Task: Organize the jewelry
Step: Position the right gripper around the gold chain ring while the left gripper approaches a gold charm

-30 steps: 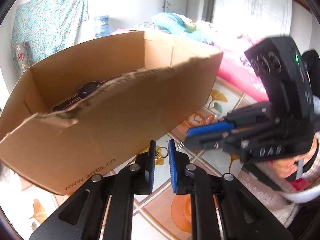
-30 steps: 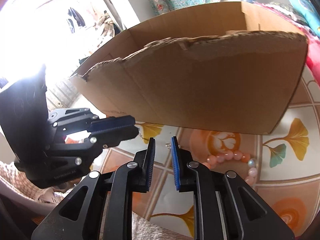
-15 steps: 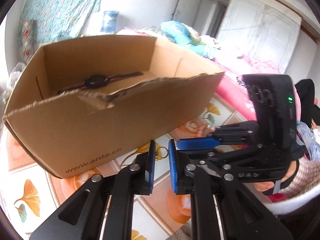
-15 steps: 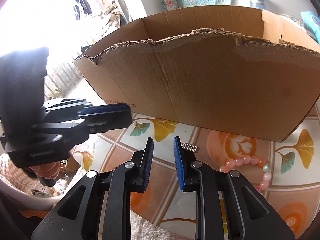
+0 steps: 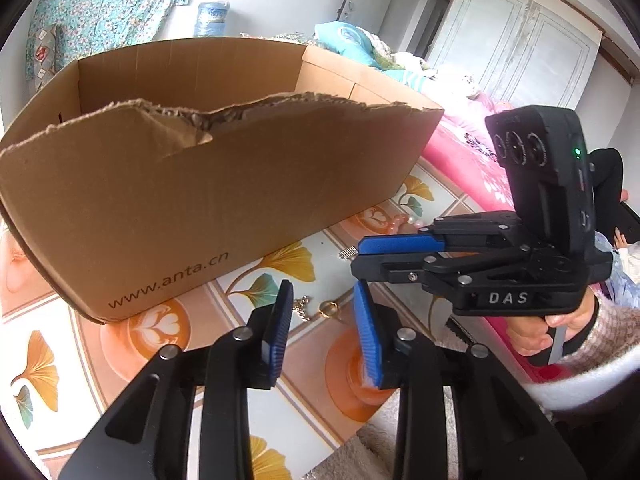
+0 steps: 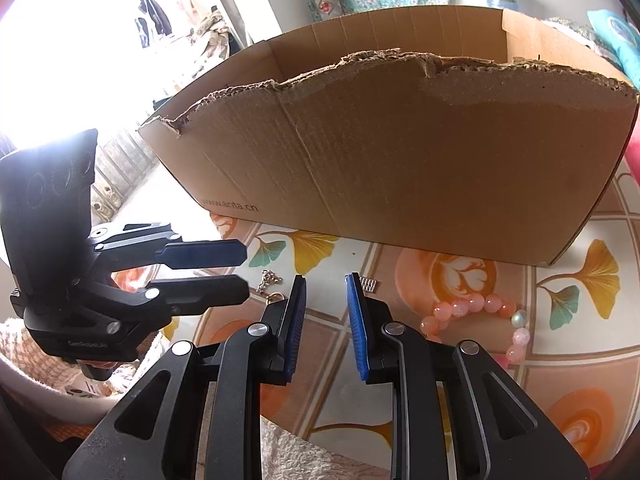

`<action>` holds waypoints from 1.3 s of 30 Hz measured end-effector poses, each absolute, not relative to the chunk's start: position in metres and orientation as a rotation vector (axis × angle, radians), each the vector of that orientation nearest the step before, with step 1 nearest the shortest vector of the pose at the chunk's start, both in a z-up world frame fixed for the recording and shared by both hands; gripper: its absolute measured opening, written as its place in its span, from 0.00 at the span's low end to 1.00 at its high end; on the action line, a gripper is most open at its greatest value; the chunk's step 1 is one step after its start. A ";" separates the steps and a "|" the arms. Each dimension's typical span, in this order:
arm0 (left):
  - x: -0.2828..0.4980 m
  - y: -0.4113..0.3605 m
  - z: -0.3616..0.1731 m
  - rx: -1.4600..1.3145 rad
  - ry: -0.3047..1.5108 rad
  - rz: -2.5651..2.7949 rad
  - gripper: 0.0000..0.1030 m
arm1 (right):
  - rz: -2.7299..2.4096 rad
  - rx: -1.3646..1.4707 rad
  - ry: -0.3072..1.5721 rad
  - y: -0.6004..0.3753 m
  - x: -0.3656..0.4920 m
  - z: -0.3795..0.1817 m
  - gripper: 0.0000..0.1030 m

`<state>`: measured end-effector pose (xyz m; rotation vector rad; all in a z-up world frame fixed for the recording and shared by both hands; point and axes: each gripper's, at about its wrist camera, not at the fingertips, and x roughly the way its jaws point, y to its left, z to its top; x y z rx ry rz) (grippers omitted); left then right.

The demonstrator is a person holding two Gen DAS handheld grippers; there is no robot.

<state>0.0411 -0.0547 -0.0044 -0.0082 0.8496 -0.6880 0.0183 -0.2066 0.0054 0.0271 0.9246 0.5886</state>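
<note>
1. Cardboard box — open-topped, near wall torn ragged along its upper edge, a web address printed low on the front; standing on a tablecloth patterned with ginkgo leaves and orange discs. Taken as landmark below.
2. Left gripper — in front of the box's printed wall, pointing down at the cloth; jaws parted and just been opening, nothing between the blue pads. Same gripper seen from the right wrist view, left of the box, fingers apart one above the other.
3. Small chain and gold ring — lying on the cloth just in front of the box, showing in the gap between the left gripper's fingers, untouched.
4. Short coiled metal piece — on the cloth close to the box's front wall, right of the ring.
5. Right gripper — in front of the box's middle, jaws a narrow gap apart, empty; the coiled piece just beyond its right fingertip.
6. Pink bead bracelet — on the cloth before the box's right end, right of the right gripper, apart from it.
7. Hand in a knitted sleeve — gripping the right gripper's handle, well right of the box.
</note>
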 end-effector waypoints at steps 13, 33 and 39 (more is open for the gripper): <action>0.034 -0.054 -0.015 0.129 0.849 -0.562 0.30 | 0.654 -0.024 0.919 -0.194 0.016 0.003 0.21; 0.042 -0.038 -0.020 0.059 0.852 -0.527 0.30 | 0.546 -0.224 0.884 -0.140 -0.011 -0.007 0.21; 0.043 -0.036 -0.019 0.048 0.856 -0.522 0.30 | 0.516 -0.211 0.902 -0.130 -0.013 -0.010 0.20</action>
